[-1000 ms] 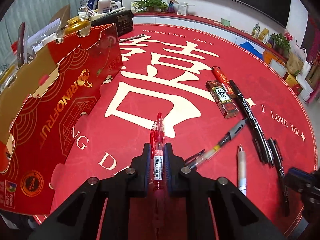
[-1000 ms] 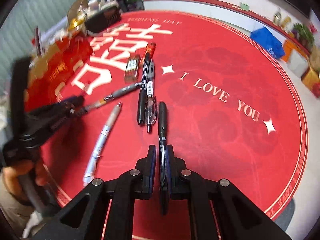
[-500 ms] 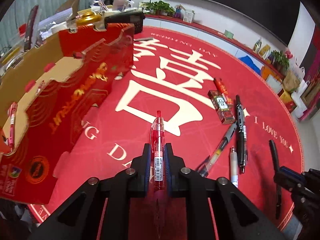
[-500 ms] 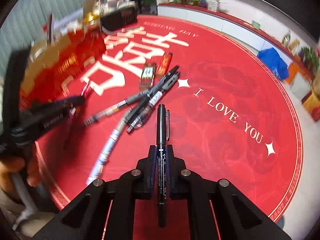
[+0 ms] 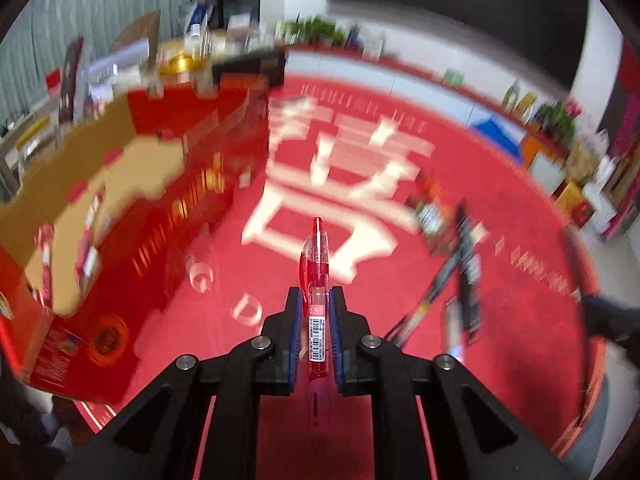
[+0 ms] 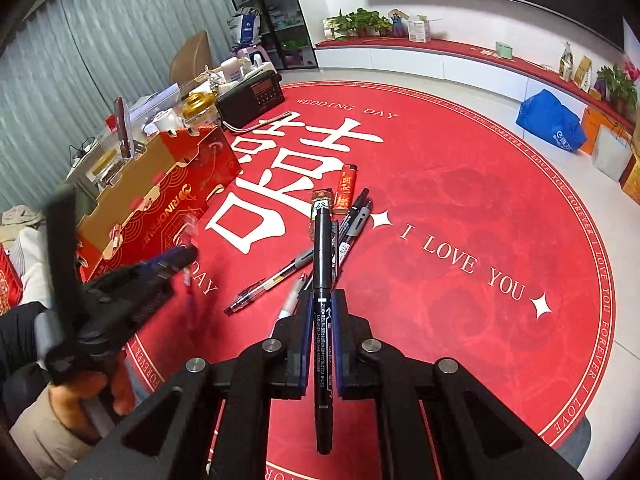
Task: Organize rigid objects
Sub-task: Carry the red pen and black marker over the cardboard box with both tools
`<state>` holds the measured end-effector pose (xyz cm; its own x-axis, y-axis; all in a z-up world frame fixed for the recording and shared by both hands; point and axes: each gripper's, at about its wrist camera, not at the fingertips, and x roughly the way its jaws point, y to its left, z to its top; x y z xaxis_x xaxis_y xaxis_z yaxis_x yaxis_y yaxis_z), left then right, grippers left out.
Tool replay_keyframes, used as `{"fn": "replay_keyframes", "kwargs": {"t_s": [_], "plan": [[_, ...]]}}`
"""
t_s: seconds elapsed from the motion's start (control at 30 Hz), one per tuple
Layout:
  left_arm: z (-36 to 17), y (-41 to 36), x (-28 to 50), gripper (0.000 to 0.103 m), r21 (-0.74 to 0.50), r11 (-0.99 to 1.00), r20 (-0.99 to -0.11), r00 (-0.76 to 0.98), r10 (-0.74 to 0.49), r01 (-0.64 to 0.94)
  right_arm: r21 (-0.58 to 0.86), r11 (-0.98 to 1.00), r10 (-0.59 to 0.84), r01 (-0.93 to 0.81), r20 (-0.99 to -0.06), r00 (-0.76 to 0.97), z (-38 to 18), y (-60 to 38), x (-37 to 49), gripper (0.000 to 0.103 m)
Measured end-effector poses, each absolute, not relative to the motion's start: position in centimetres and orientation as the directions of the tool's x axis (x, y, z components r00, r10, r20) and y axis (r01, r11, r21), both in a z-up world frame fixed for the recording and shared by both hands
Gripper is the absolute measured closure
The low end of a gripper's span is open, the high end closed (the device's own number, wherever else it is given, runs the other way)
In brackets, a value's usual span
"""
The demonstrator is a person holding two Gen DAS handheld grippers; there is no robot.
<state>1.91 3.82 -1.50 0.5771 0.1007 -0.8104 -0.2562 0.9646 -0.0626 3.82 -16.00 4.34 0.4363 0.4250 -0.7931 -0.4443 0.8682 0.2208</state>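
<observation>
Left gripper (image 5: 314,312) pinching translucent red plastic gel pen (image 5: 316,280); right gripper (image 6: 322,312) clamped on slim black marker (image 6: 322,300); open red cardboard box (image 6: 160,200) at ten o'clock.

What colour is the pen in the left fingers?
Red pen, clearest in the left wrist view.

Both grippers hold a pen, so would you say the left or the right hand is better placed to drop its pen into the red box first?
Probably the left. The left gripper, shut on the red pen, sits beside the red box; the right gripper holds the black marker farther away.
</observation>
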Motion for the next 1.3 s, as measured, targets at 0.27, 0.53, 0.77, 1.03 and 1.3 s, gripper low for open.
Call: {"fn": "replay_keyframes", "kwargs": {"t_s": [0.27, 0.53, 0.77, 1.03, 1.3], "plan": [[-3.6, 2.8, 1.3, 0.077, 0.035, 0.962, -0.826, 0.534, 0.180, -0.269, 0.249, 0.866, 0.435, -0.433, -0.803, 0.408, 3.5, -16.0, 3.9, 0.093], [-0.6, 2.8, 0.1, 0.089, -0.047, 0.964, -0.793, 0.597, 0.124, -0.263, 0.251, 0.861, 0.454, -0.442, -0.771, 0.446, 5.2, -15.8, 3.5, 0.093], [4.2, 3.4, -0.9, 0.089, -0.054, 0.956, -0.730, 0.665, 0.158, -0.287, 0.245, 0.830, 0.491, -0.501, -0.748, 0.447, 6.7, -13.1, 3.4, 0.093], [8.9, 7.4, -2.4, 0.089, -0.053, 0.921, -0.654, 0.710, 0.259, -0.385, 0.229, 0.766, 0.548, -0.600, -0.721, 0.424, 8.9, -7.3, 3.9, 0.093], [11.8, 13.8, -3.7, 0.089, -0.036, 0.852, -0.595, 0.696, 0.402, -0.523, 0.224, 0.674, 0.626, -0.704, -0.678, 0.384, 11.9, 0.2, 4.3, 0.093]]}}
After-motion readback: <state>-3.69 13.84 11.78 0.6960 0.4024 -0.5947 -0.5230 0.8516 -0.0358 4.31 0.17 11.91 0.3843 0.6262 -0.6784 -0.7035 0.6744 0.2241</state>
